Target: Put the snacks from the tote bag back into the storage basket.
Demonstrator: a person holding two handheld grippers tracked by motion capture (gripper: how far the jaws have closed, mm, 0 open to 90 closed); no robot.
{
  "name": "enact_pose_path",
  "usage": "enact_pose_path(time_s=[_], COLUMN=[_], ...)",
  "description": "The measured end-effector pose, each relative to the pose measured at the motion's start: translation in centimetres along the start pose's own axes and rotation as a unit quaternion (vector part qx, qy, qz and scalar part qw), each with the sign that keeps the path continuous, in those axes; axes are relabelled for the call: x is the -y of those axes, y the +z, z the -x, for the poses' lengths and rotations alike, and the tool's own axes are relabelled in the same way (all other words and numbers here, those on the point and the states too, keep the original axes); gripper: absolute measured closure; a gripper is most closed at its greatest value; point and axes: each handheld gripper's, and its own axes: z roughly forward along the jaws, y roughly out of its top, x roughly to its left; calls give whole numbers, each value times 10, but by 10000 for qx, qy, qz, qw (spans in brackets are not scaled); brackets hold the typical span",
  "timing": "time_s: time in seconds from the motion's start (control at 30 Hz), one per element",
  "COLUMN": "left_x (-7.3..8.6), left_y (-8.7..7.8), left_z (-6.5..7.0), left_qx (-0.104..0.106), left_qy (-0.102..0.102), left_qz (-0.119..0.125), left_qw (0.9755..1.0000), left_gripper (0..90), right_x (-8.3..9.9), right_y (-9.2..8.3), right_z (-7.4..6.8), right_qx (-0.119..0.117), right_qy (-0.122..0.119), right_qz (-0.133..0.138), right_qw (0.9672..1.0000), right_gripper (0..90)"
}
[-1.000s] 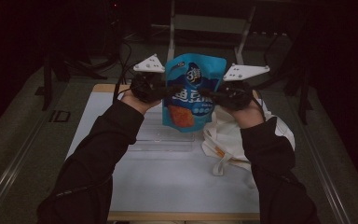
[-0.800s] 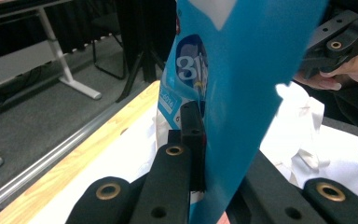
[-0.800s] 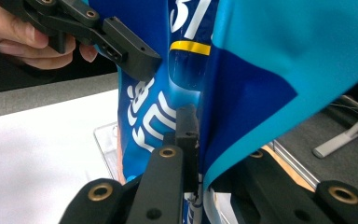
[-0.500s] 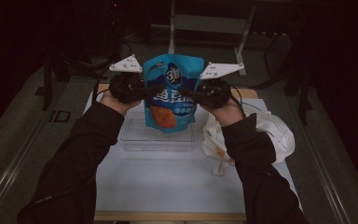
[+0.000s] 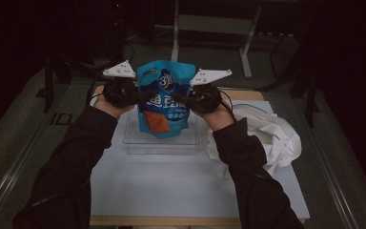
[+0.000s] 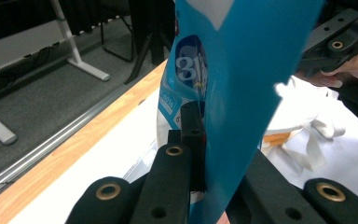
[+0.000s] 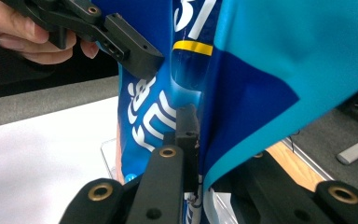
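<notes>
A blue snack bag [image 5: 164, 98] with white lettering and an orange patch hangs upright in the air, held by both side edges. My left gripper [image 5: 142, 95] is shut on its left edge and my right gripper [image 5: 183, 100] is shut on its right edge. In the left gripper view the bag [image 6: 242, 84] is pinched between the black jaws, and the other gripper [image 6: 335, 44] shows beyond it. The right gripper view has the bag [image 7: 242, 79] clamped the same way, with the other gripper [image 7: 121, 44] at its far side. The bag's bottom hangs over a clear plastic bin [image 5: 138, 143].
The clear bin stands on a white table top [image 5: 171, 186] with a wooden edge [image 5: 248, 94]. A crumpled white cloth bag [image 5: 267, 133] lies to the right of the bin. Grey floor and a metal stand [image 5: 209, 24] lie beyond the table.
Both grippers carried the bag to the left and then a little lower and back toward the middle, over the clear bin. Both stayed shut on it.
</notes>
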Motion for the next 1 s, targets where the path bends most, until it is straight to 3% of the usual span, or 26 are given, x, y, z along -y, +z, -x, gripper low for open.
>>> enact_pose_path(time_s=[0.47, 1.0], left_x=[28, 26], left_y=[24, 31], left_z=[-9, -9], left_qx=[91, 117], left_qy=[-177, -205], left_qz=[-53, -5], left_qw=[9998, 9997], left_gripper=[900, 900], right_x=[31, 35], right_y=[20, 18], right_z=[7, 9], right_qx=[-26, 29], right_qy=[186, 242], right_qz=[-153, -134], right_qw=[9997, 9996], right_gripper=[856, 858])
